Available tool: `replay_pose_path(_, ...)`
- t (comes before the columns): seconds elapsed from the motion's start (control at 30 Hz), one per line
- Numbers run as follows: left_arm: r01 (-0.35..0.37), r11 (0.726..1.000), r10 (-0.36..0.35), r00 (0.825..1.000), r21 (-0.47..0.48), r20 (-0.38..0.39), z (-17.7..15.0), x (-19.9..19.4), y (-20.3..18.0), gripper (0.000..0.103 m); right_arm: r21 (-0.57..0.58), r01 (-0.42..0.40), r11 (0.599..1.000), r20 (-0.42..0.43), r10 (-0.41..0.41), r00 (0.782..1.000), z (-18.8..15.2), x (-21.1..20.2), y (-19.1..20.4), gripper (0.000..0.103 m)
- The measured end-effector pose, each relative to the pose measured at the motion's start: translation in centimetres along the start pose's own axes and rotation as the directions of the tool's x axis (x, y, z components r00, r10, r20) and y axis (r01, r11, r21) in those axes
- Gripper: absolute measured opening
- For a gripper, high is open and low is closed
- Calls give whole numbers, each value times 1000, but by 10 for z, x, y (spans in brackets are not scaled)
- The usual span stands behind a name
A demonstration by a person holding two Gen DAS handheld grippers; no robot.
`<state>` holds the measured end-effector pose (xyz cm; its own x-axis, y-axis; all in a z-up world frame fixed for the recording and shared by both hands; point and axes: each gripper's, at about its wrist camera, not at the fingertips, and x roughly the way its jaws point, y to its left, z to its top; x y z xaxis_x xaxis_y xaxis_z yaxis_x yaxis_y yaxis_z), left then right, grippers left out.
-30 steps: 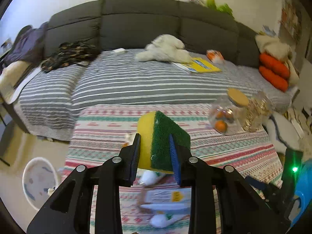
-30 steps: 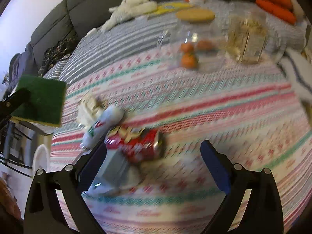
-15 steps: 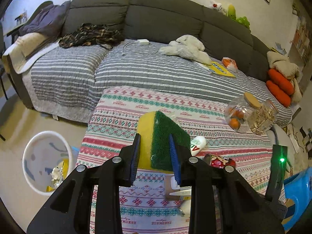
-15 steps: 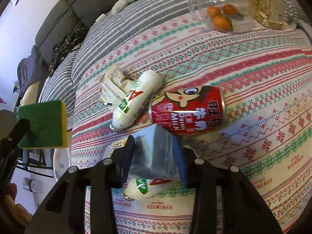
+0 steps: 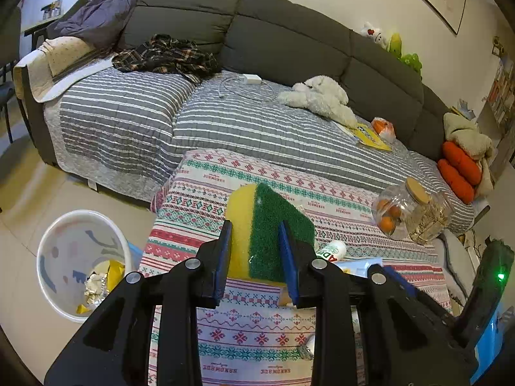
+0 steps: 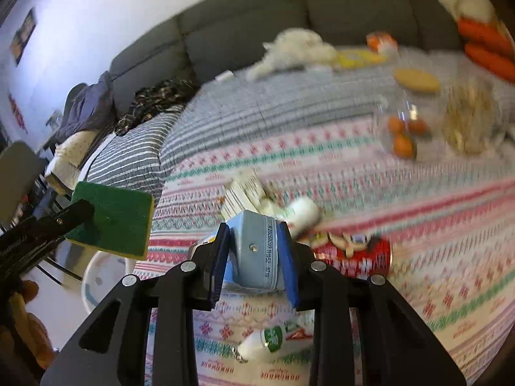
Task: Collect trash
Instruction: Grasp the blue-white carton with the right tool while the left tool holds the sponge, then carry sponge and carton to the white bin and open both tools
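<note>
Right, left wrist view first: left gripper (image 5: 256, 254) is clamped on a sponge (image 5: 267, 231), yellow foam on one side, green scrub pad on the other, held upright w/ blue pads pressing both faces. It hangs over the patterned tablecloth (image 5: 244, 331). Off the table's left edge, on the floor, sits a white bin (image 5: 61, 247) w/ crumpled foil and yellow scraps inside. Just past the sponge a white bottle (image 5: 331, 251) lies on the cloth, partly hidden. Far right of the table: clear jar (image 5: 396, 215) w/ oranges in it, cork lid. Striped sofa cover (image 5: 257, 128) behind, white plush toy (image 5: 322, 98) on it.

Right wrist view, blurry: right gripper (image 6: 254, 254) has its jaws closing on a light-blue carton (image 6: 256, 251), pads touching both sides, carton lifted off the cloth, printed date code facing cam. Just beside it, on the cloth to the right, lies a red can (image 6: 360, 257) on its side. Another white bottle (image 6: 267, 341) lies nearer the cam, below the carton; crumpled paper (image 6: 244, 193) and a bottle sit behind the carton. Sponge and left gripper show at left edge.
</note>
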<state>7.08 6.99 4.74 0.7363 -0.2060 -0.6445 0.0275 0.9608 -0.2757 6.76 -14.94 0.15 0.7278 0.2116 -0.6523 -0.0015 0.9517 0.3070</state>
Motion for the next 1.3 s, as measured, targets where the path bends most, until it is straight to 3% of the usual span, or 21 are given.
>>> replay_pose_path(0.23, -20, 1000, 19, 999, 17, 42, 2, -10, 5, 28, -140, 49, 989, 102, -35, 994, 1, -6, 30, 31)
replay_pose_path(0.5, -46, 999, 46, 997, 0, 67, 8, -20, 22, 28, -151, 63, 986, 150, -40, 988, 7, -11, 40, 31)
replay_pose_path(1.3, -170, 976, 182, 980, -135, 84, 16, -70, 128, 28, -286, -11, 958, 218, 77, 973, -8, -27, 140, 31)
